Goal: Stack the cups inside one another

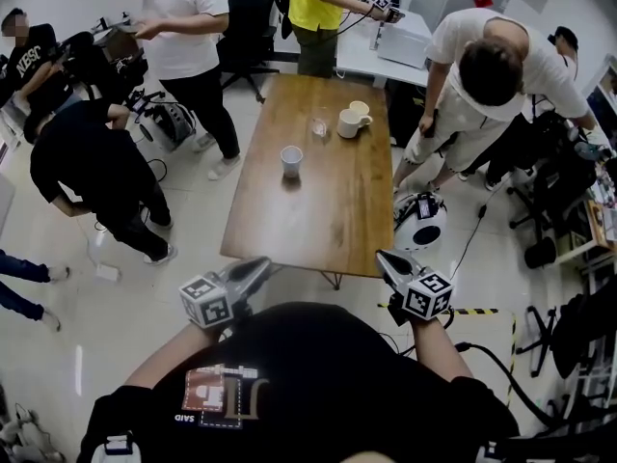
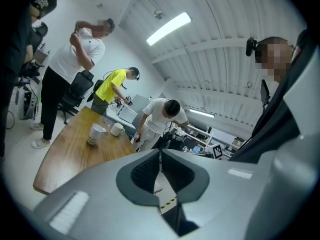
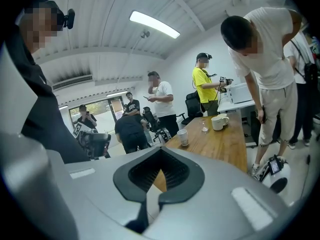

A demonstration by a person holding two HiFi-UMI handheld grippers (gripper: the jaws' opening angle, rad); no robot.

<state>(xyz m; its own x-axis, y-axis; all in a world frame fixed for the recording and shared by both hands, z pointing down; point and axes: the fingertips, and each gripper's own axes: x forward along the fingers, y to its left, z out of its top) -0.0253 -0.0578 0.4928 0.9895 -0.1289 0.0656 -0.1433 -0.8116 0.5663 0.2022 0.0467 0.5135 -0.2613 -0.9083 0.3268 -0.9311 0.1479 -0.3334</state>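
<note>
A white paper cup (image 1: 291, 159) stands alone near the middle of the wooden table (image 1: 318, 210). Farther back a white handled mug (image 1: 351, 122), a cream cup (image 1: 360, 108) and a small clear glass (image 1: 319, 126) stand close together. My left gripper (image 1: 262, 263) and right gripper (image 1: 384, 258) hover short of the table's near edge, both shut and empty. In the left gripper view the paper cup (image 2: 95, 133) and mug (image 2: 117, 129) lie far beyond the touching jaws (image 2: 160, 154). The right gripper view shows the paper cup (image 3: 183, 137), mug (image 3: 218, 122) and glass (image 3: 204, 127) past its shut jaws (image 3: 160, 151).
A person in white (image 1: 482, 75) bends over at the table's right side. Another in black (image 1: 87, 162) crouches to its left, and others stand at the far end. A white round device (image 1: 420, 218) and cables lie on the floor to the right. A white desk (image 1: 386, 51) stands behind.
</note>
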